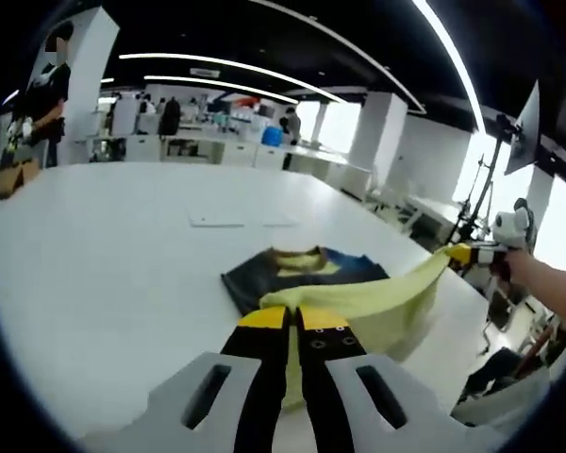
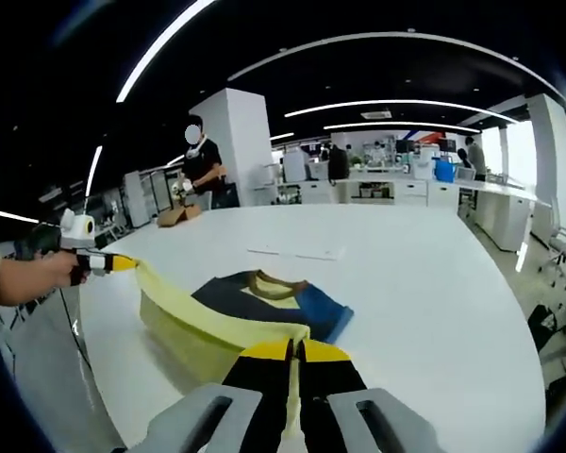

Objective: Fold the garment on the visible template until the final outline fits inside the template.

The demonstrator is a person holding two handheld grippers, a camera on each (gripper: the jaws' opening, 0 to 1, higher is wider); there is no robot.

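A dark blue and yellow garment [image 1: 302,269] lies on the white table [image 1: 104,274], its neck end flat. Its yellow hem [image 1: 387,293] is lifted and stretched between both grippers. In the left gripper view my left gripper [image 1: 292,316] is shut on one hem corner, and the right gripper [image 1: 456,253] holds the other corner at the right, with a hand behind it. In the right gripper view my right gripper [image 2: 294,347] is shut on the yellow hem [image 2: 208,326], and the left gripper [image 2: 123,264] pinches the far corner. A faint rectangular template [image 1: 241,222] lies beyond the garment [image 2: 255,293].
A person [image 1: 38,104] stands at the table's far side beside cardboard boxes [image 1: 14,175]. A stand with a screen [image 1: 524,132] rises off the table's right edge. Desks and pillars fill the room behind. The same person [image 2: 203,165] stands past the table [image 2: 434,283].
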